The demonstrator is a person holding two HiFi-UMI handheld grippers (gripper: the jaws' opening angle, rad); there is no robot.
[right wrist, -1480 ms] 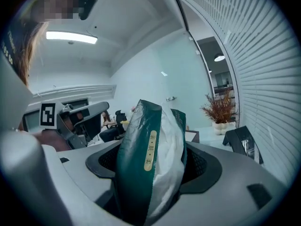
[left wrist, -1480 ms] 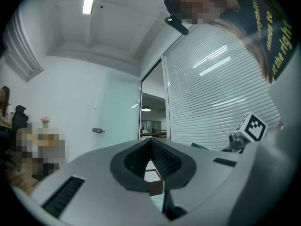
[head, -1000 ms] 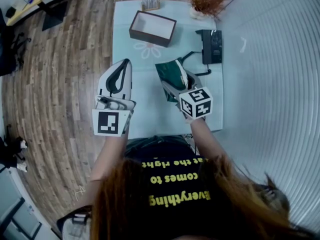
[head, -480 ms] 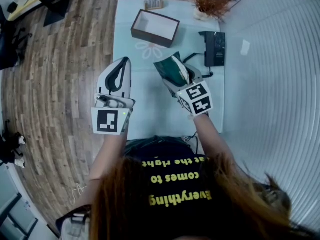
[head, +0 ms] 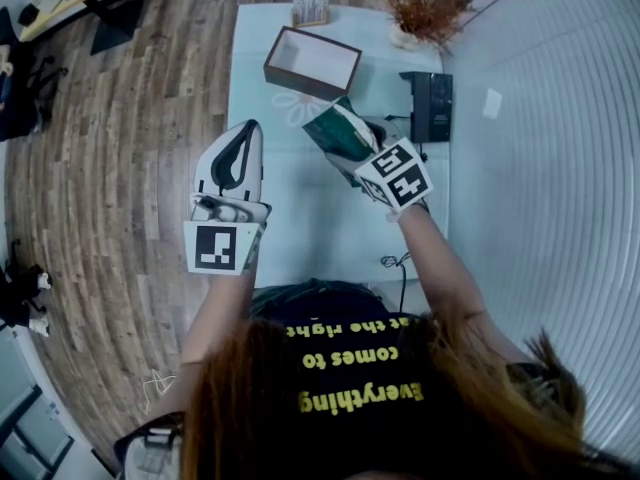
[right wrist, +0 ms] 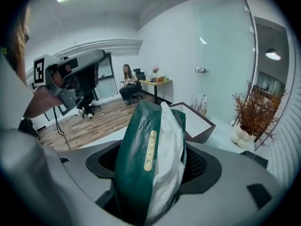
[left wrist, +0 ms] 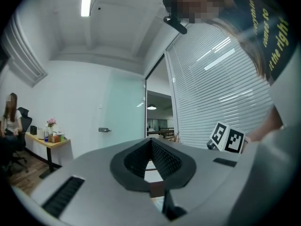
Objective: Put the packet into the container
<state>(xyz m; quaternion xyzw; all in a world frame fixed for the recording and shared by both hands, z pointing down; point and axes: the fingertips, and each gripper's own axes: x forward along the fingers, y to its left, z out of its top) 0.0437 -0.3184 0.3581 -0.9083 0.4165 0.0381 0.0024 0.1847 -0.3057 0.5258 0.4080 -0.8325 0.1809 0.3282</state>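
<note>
The right gripper was clamped on the green-and-white packet, holding it above the table near the open brown container. The left gripper hung alongside, its jaws together and holding nothing.

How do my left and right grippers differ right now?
The right gripper is clamped on the green packet; the left gripper is shut on nothing. The right gripper is over the table, near the container; the left gripper sits farther back, at the table's left edge. Both point away from the person.
</note>
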